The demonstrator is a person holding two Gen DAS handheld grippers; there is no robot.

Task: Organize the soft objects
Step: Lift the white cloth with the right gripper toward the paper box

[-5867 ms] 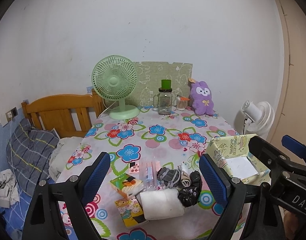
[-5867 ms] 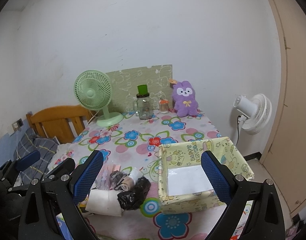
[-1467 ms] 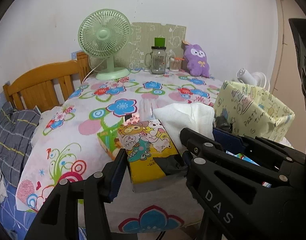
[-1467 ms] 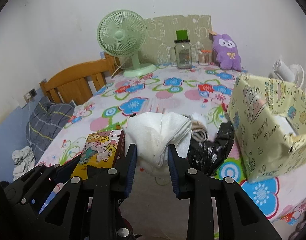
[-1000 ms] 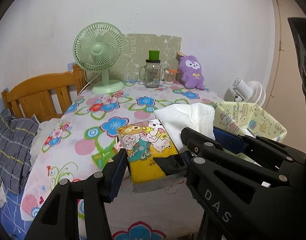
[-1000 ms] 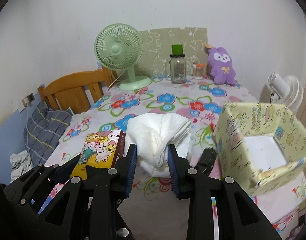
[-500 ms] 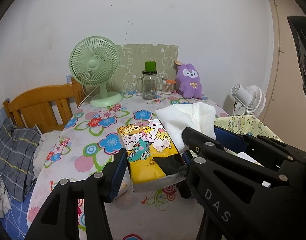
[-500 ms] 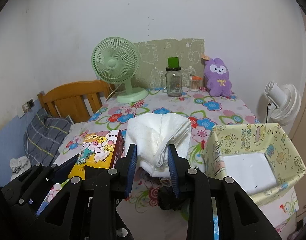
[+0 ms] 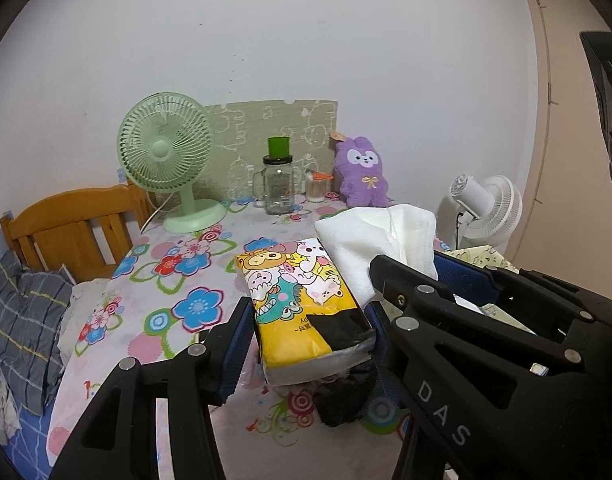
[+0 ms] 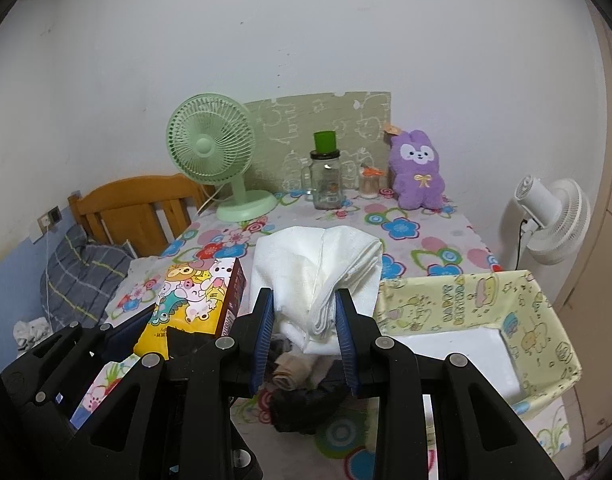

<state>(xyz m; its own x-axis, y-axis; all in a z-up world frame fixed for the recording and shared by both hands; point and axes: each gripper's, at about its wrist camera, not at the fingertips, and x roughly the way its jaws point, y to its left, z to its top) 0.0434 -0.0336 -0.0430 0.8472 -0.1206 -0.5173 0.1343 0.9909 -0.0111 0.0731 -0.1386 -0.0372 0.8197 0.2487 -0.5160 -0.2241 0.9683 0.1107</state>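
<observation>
The right claw [image 10: 304,334] pinched a folded white towel [image 10: 318,276] above the table [image 10: 418,240]; the left claw [image 9: 308,334] gripped a tissue pack [image 9: 301,300]. The yellow box [image 10: 466,300] sat at three o'clock; each item would best be lowered well inside before release.

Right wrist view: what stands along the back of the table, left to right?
Green fan → glass jar → small orange-lidded jar → purple plush.

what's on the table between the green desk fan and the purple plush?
A glass jar with a green lid and a small orange-lidded container stand between green fan and purple plush; both views show it.
</observation>
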